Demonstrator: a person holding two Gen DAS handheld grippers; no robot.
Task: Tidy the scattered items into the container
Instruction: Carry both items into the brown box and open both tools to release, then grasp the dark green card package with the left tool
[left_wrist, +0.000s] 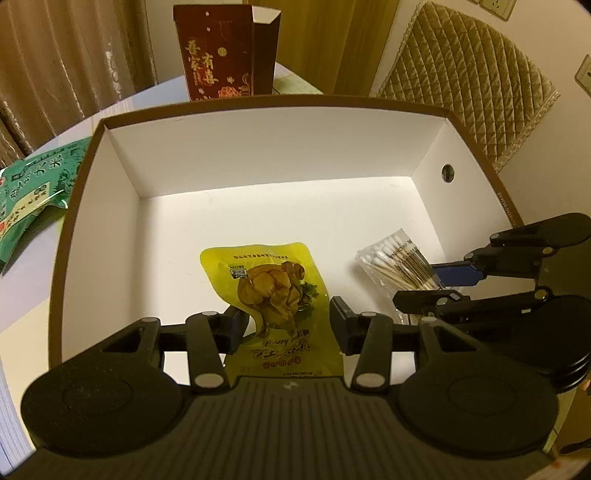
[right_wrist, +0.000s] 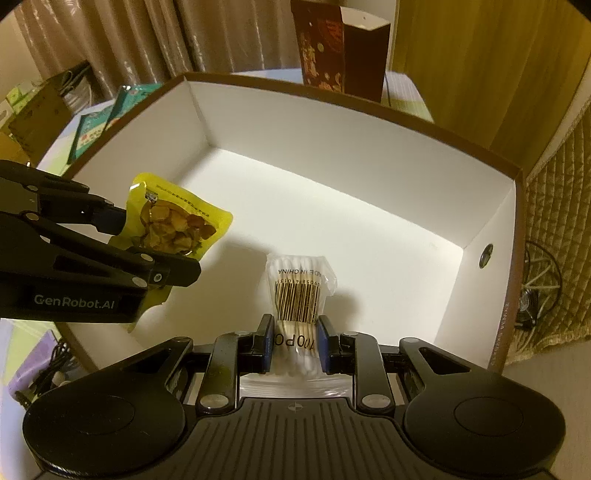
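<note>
Left wrist view: the left gripper (left_wrist: 286, 319) tilts steeply down inside the white-lined box (left_wrist: 258, 147), its pads clamped on a yellow snack pouch (left_wrist: 275, 284) hanging over the near floor. To its right the right gripper (left_wrist: 448, 284) grips a cotton swab pack (left_wrist: 391, 264) near the box's right wall; the far floor lies open.

Right wrist view: the right gripper (right_wrist: 293, 343) squeezes the swab pack above the floor, the pouch-holding left gripper (right_wrist: 155, 245) by the left wall. Green packets (right_wrist: 99, 125) lie outside, beyond the left rim

Yellow snack pouch (left_wrist: 273, 291), white-lined brown box (left_wrist: 258, 155), barcoded swab pack (right_wrist: 297, 295), green packets (left_wrist: 33, 192) (print possibly floral)
</note>
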